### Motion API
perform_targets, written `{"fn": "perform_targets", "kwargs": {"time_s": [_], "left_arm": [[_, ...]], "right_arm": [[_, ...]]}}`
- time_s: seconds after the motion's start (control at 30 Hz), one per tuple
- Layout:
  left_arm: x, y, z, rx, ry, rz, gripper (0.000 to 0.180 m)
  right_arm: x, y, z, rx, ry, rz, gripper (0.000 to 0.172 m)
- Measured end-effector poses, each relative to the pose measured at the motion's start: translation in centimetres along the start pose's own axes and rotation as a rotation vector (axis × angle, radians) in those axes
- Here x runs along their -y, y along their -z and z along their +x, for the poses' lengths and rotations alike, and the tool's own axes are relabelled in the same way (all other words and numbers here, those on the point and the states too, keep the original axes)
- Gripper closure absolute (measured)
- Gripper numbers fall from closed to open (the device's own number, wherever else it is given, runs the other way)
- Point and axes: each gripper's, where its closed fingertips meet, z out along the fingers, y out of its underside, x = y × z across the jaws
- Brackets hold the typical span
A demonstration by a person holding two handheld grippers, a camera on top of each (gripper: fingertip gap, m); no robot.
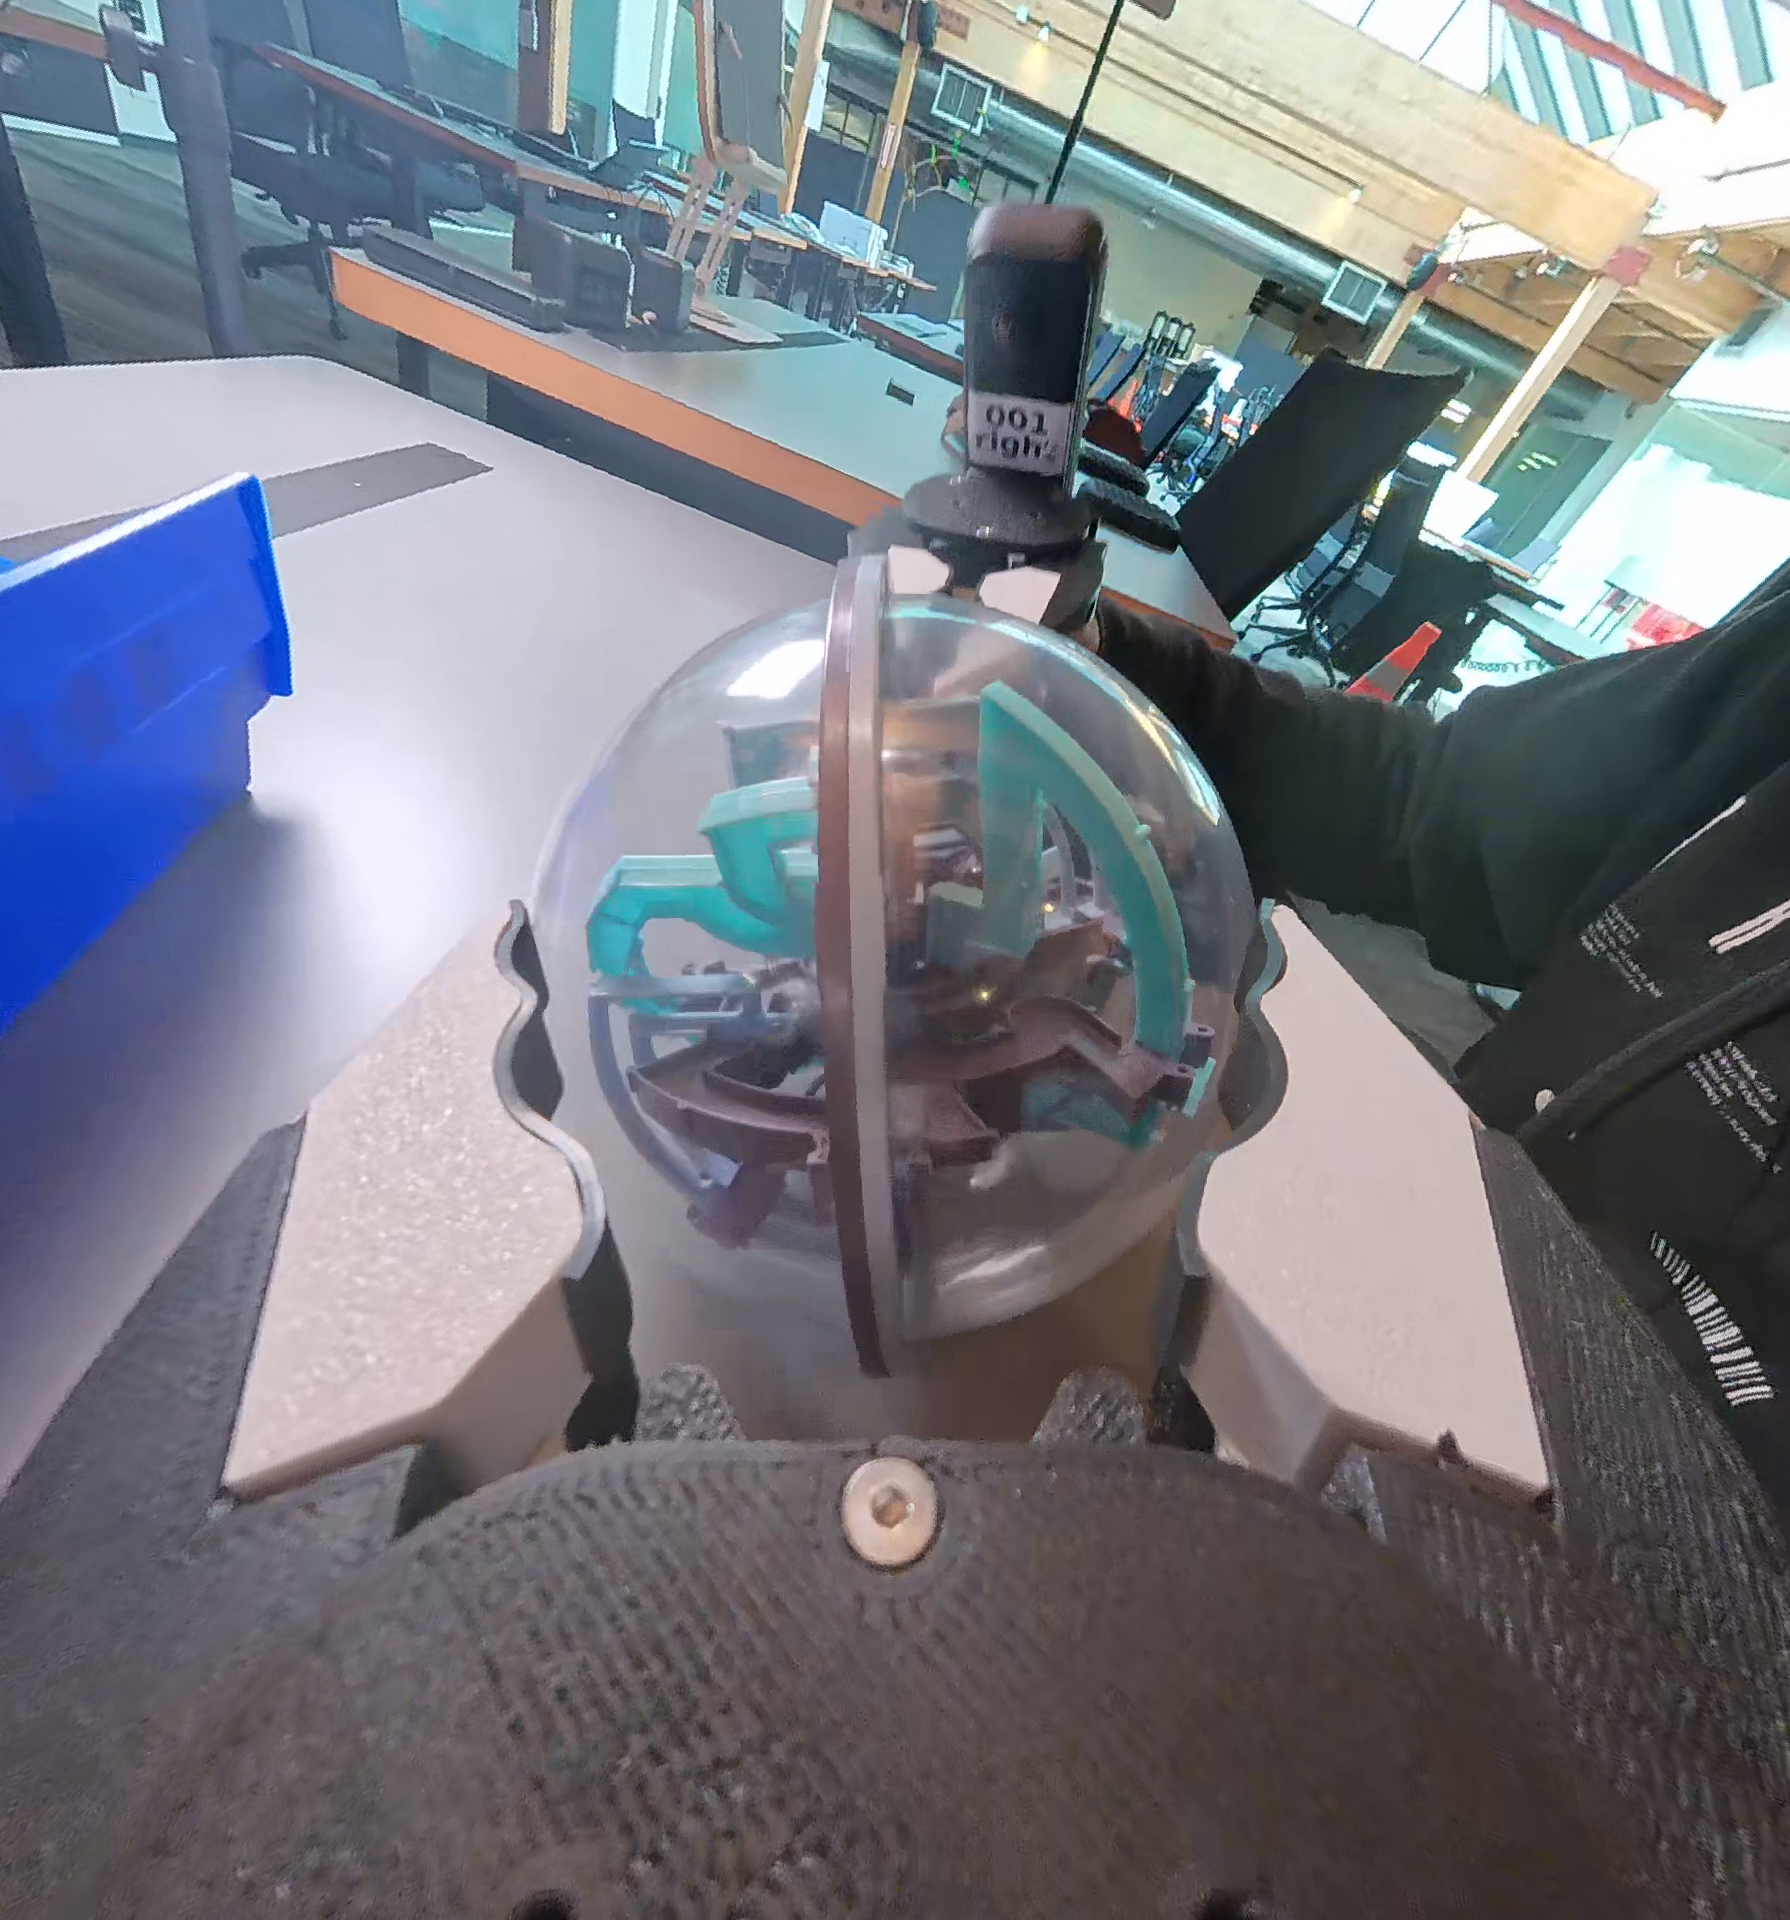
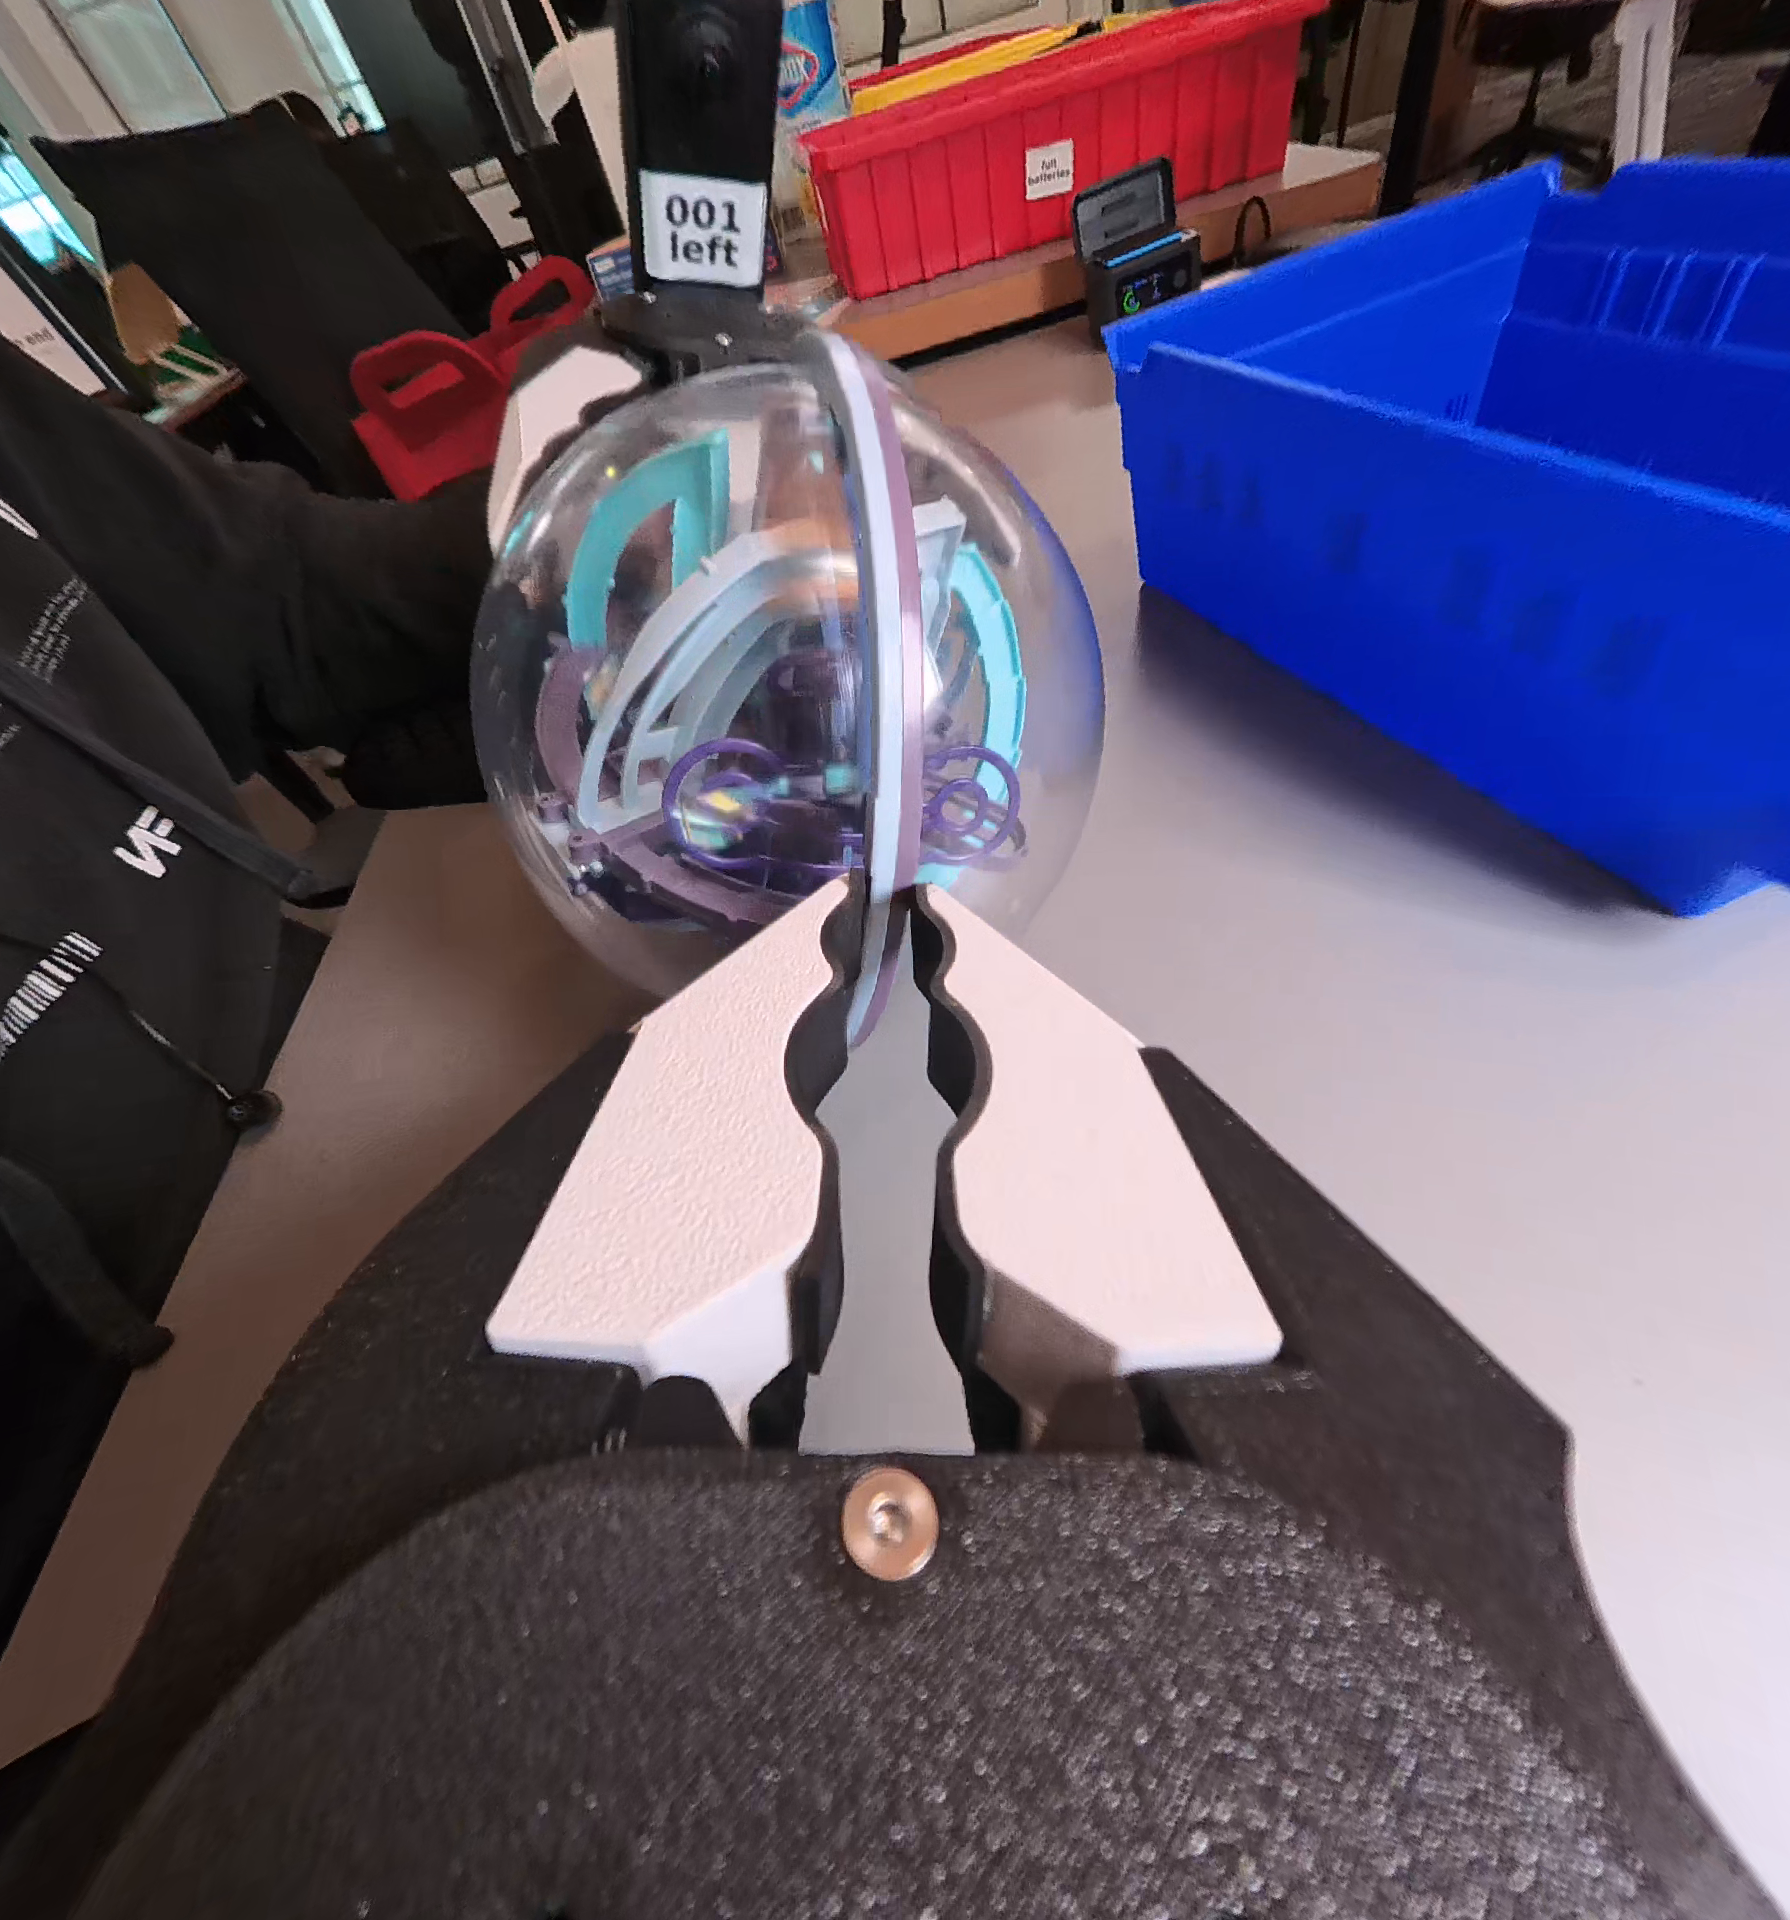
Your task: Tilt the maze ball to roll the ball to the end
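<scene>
The maze ball (image 1: 891, 956) is a clear sphere with teal, purple and brown tracks inside and a brown-grey ring around its middle. In the left wrist view it sits between the wide-spread fingers of my left gripper (image 1: 891, 997), and both pads lie against its sides. My right gripper (image 2: 886, 904) is shut on the edge of the ring (image 2: 896, 623) of the maze ball (image 2: 766, 665). It also shows at the far top of the ball in the left wrist view (image 1: 984, 582). The left gripper (image 2: 683, 343) shows behind the ball in the right wrist view. I cannot make out the small ball inside.
A blue bin (image 1: 91, 748) stands on the grey table (image 1: 403, 675) to the left of the ball; it also shows in the right wrist view (image 2: 1493, 520). A person's black sleeve (image 1: 1442, 810) is close on the other side. A red bin (image 2: 1057, 135) stands farther back.
</scene>
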Motion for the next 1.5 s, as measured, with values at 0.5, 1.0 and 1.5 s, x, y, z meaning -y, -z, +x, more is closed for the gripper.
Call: {"fn": "perform_targets", "kwargs": {"time_s": [0.5,1.0,1.5], "left_arm": [[-3.6,-0.7,0.5,0.113,-0.116,-0.128,0.037],[-0.5,-1.2,1.0,0.008,-0.208,-0.067,0.056],[0.2,0.7,0.2,0.137,-0.134,0.036,0.051]], "right_arm": [[-5.5,-1.1,-1.5,-0.036,0.106,-0.215,0.165],[1.0,2.0,-0.2,0.081,0.120,-0.078,0.138],[-1.9,1.4,-1.0,0.025,0.151,0.022,0.165]]}}
